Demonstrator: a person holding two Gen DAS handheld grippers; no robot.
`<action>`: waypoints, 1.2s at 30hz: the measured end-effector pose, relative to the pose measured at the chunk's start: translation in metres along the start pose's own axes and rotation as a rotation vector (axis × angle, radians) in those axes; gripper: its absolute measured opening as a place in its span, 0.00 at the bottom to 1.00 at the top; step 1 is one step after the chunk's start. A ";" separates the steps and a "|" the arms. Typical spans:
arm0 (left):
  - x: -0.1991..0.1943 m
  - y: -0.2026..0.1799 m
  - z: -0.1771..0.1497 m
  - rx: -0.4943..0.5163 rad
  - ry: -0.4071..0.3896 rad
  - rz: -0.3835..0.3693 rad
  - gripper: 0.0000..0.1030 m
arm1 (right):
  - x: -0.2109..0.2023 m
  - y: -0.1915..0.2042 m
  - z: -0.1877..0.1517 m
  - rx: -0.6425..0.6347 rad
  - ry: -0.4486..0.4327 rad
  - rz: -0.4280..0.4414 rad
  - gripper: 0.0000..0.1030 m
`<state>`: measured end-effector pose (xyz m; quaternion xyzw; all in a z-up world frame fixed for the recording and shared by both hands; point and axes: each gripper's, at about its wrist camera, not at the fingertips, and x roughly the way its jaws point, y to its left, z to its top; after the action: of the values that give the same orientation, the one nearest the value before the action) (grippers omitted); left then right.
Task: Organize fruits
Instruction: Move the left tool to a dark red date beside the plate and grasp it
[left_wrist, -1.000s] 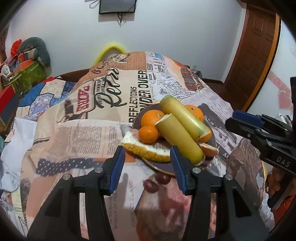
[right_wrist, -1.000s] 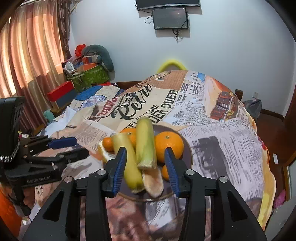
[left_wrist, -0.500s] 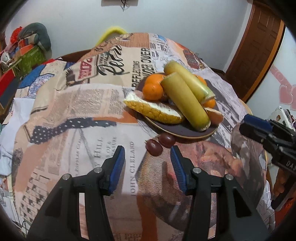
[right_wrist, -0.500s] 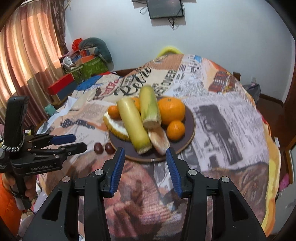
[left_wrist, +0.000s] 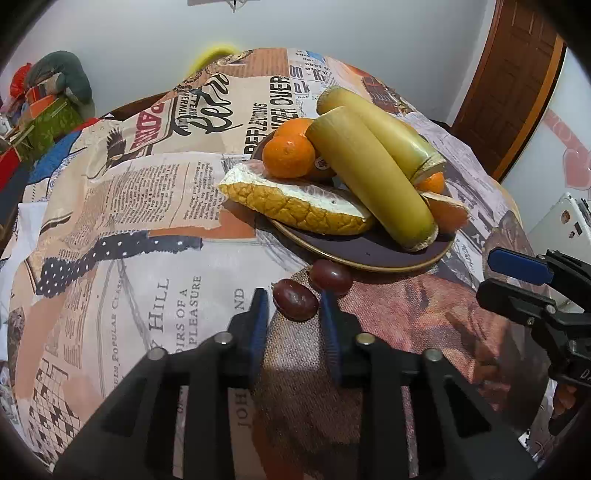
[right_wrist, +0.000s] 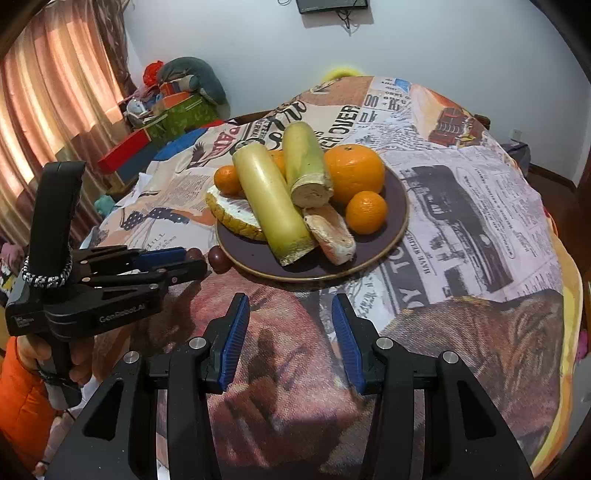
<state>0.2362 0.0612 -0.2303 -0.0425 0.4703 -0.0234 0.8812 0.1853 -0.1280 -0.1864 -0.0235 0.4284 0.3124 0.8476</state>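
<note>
Our left gripper (left_wrist: 293, 314) and right gripper (right_wrist: 290, 332) are black plastic with ribbed blue pads and silver screws. White "GenRobot.AI" lettering marks the left one, gripped by a bare hand (right_wrist: 55, 360) beside an orange sleeve (right_wrist: 20, 398).

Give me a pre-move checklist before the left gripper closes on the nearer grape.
1. Nearer grape sits between the left gripper fingers: ok.
2. Left gripper open wide enough: ok.
3. Second grape clear of the fingers: not ok, it touches or nearly touches the right finger.
4. Bare space on the plate for the grape: ok, front part is bare.
5. Right gripper out of the way: ok, open and holding nothing.
6. Finger height above the tablecloth: cannot tell.
</note>
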 end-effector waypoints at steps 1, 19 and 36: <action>0.000 0.001 0.001 -0.003 0.001 -0.007 0.22 | 0.002 0.001 0.000 -0.003 0.003 0.002 0.42; -0.039 0.033 -0.014 -0.061 -0.066 -0.018 0.19 | 0.054 0.049 0.016 -0.099 0.098 0.075 0.34; -0.049 0.046 -0.022 -0.093 -0.103 -0.046 0.19 | 0.080 0.068 0.024 -0.103 0.101 0.022 0.16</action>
<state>0.1904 0.1101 -0.2062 -0.0953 0.4240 -0.0195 0.9004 0.2003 -0.0252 -0.2152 -0.0781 0.4541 0.3418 0.8191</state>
